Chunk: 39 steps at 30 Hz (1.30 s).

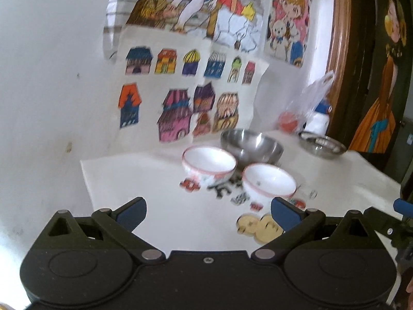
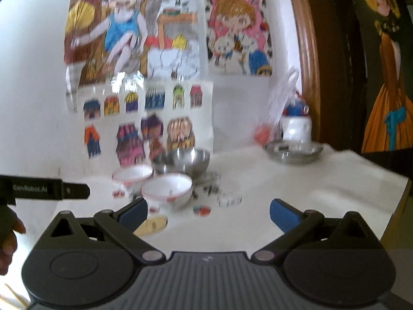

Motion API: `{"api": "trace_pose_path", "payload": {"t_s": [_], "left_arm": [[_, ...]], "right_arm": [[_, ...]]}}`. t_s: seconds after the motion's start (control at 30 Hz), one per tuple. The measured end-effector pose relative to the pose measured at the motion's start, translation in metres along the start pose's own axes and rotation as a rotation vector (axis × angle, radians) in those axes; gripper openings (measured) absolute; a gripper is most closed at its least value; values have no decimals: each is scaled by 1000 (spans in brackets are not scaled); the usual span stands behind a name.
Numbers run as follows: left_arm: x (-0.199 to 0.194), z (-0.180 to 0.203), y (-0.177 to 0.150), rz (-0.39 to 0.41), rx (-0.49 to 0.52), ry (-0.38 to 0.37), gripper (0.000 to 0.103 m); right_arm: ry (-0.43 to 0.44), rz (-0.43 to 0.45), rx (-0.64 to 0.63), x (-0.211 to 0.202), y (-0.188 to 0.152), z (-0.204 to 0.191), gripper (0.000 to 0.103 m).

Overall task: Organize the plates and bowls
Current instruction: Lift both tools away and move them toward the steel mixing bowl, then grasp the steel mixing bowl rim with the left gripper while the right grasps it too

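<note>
Holding my left gripper (image 1: 208, 213) and right gripper (image 2: 208, 213) wide, empty, above worktop (image 2: 296, 188); two white bowls (image 1: 209, 164) beside steel bowl (image 1: 251, 146).

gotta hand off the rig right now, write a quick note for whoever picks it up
Left gripper: open, empty, held short of the bowls.
Right gripper: open, empty, also held back.
On the white table: two white red-rimmed bowls, far and near, side by side; steel bowl behind them; steel plate at the far right, near a white bottle.
Done: nothing stacked yet.
Left: grouping the bowls and placing the plate.
</note>
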<state>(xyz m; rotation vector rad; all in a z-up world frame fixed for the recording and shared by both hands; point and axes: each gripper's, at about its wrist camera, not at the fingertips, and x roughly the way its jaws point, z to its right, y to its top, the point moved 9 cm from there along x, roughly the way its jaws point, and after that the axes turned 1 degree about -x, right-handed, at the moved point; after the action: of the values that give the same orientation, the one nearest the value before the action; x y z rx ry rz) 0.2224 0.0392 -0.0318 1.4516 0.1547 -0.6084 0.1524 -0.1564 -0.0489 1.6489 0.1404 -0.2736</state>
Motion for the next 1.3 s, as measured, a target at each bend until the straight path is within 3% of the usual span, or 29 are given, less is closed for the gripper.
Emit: {"api": "trace_pose_path", "payload": {"t_s": [0.3,0.57,0.97,1.3], "left_arm": [[11,-16,-21,-44,32,-2,102],[29,-28,-12,-65,79,-8,102],[71,-37,42,-45,116,-52,102],[148,-9,97,-39,117,-123,102]], "right_arm": [[11,-70,-35,16,-22,-16,103],[7,-101,-40,36,-19,-19,103],[-5,-67,8,88,32,0,103],[-8,-107,27,159,62,8,103]]}}
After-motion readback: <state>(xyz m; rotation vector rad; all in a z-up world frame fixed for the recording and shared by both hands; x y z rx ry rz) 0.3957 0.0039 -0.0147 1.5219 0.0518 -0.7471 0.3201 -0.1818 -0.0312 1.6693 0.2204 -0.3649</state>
